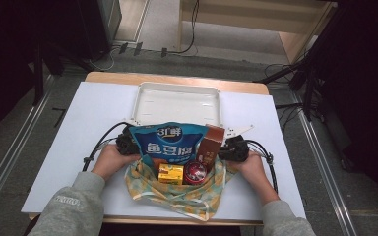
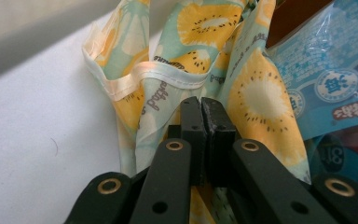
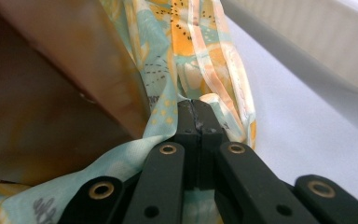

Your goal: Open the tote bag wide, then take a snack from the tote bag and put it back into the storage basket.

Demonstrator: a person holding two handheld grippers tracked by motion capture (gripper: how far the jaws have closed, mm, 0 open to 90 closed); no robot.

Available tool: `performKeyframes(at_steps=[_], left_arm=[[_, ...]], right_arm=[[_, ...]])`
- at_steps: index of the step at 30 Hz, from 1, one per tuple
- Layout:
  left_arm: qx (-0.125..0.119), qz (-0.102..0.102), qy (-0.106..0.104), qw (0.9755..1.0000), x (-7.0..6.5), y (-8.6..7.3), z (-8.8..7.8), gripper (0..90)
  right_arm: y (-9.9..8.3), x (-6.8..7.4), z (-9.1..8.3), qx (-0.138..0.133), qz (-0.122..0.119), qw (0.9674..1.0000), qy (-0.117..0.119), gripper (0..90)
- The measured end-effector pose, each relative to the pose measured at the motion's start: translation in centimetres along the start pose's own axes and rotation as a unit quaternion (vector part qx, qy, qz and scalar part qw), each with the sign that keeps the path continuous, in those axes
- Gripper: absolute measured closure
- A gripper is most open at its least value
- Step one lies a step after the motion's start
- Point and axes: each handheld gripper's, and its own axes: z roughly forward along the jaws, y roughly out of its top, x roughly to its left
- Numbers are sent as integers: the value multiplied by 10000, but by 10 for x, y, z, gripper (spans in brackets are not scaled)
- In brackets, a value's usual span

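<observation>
White sheet (image 1: 69,147) covers the wooden table (image 1: 177,78) on a grey floor (image 1: 10,147) with cables around, and the fruit-print cloth bag (image 1: 187,194) sits at the near edge, left gripper (image 1: 126,142) and right gripper (image 1: 234,149) each clamped on its fabric.

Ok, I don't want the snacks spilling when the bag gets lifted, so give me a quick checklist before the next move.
1. Left tongs shut on the fruit-print cloth bag: ok.
2. Right tongs shut on the bag's other edge: ok.
3. Blue snack pouch inside the bag: not ok, it sticks out well above the rim.
4. Brown box upright in the bag: ok, though it leans on the pouch.
5. Yellow box and red round tin settled inside: ok.
6. White tray clear of the bag: cannot tell.
</observation>
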Motion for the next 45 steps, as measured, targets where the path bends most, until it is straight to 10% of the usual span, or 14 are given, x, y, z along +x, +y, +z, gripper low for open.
performKeyframes(at_steps=[19, 45], left_arm=[[-292, 221, 261, 9990, -14, 8, -40, 615], [-457, 209, 407, 9979, -31, 6, -69, 510]], right_arm=[[12, 7, -40, -358, 159, 9984, -398, 745], [5, 17, -65, -535, 498, 9954, -612, 555]])
